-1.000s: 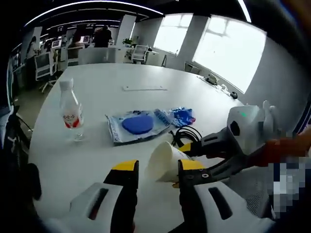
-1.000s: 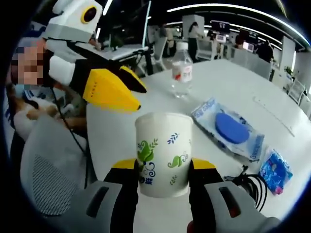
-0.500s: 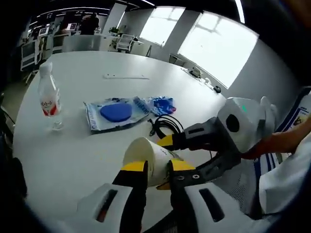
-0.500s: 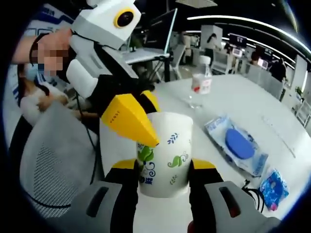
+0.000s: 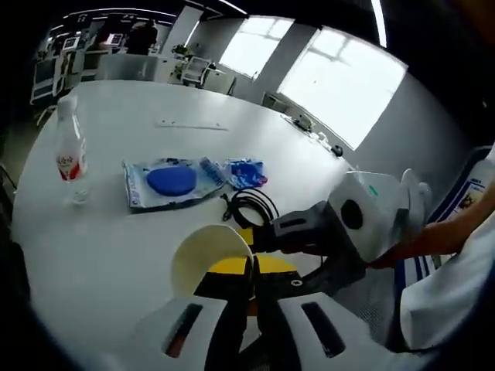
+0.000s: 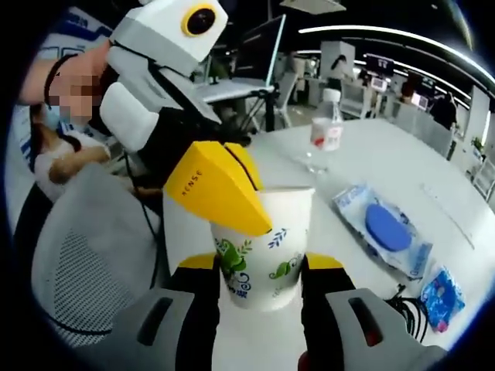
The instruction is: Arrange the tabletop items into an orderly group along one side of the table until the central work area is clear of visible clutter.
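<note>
Both hand-held grippers pinch the paper cup.

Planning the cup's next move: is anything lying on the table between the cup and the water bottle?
Nothing visible does. The cup sits in the right tongs; bare table leads to the bottle. The blue packet lies beside that path.

Both tools are white-bodied with black arms and yellow tips: left tool, right tool; "KENSE" marks one yellow fingertip; the person's sleeve is white.

"kense" on yellow jaw tip
</note>
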A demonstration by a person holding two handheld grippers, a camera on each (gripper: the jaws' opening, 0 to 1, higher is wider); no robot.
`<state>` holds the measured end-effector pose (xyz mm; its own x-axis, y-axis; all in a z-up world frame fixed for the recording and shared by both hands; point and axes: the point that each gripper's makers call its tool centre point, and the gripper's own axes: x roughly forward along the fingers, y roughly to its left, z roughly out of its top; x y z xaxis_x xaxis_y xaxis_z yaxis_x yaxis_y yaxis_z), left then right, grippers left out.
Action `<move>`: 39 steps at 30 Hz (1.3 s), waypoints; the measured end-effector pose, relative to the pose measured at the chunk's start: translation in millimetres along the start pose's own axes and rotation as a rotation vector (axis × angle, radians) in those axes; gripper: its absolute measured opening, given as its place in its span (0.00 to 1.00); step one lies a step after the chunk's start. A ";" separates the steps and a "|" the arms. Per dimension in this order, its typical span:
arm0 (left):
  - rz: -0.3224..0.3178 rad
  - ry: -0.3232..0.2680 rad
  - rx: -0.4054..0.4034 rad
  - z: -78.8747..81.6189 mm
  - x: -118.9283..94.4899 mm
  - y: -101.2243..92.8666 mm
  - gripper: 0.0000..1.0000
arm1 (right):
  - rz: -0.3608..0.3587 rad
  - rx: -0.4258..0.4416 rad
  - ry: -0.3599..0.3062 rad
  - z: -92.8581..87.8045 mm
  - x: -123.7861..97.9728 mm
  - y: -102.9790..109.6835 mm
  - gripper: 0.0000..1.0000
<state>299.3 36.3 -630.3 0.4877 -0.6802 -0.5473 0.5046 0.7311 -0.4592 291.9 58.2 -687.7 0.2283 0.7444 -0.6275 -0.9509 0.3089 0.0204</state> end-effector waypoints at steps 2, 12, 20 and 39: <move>0.011 0.002 0.018 0.0 0.2 0.9 0.00 | -0.008 0.005 -0.005 0.3 -0.1 -0.7 0.40; 0.068 -0.037 0.020 11.7 -4.2 13.3 0.00 | -0.025 0.044 0.035 -16.3 -5.4 -7.7 0.47; 0.112 -0.024 0.051 10.5 -9.4 26.6 0.00 | -0.064 0.117 0.037 -29.0 -18.4 -20.2 0.49; 0.198 0.021 0.107 -1.9 -10.5 51.1 0.00 | -0.217 0.292 0.005 -52.6 -70.8 -59.1 0.48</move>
<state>318.6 80.9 -649.3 0.5706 -0.5218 -0.6342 0.4738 0.8399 -0.2647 321.0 -43.9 -685.4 0.4167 0.6403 -0.6453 -0.7804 0.6160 0.1073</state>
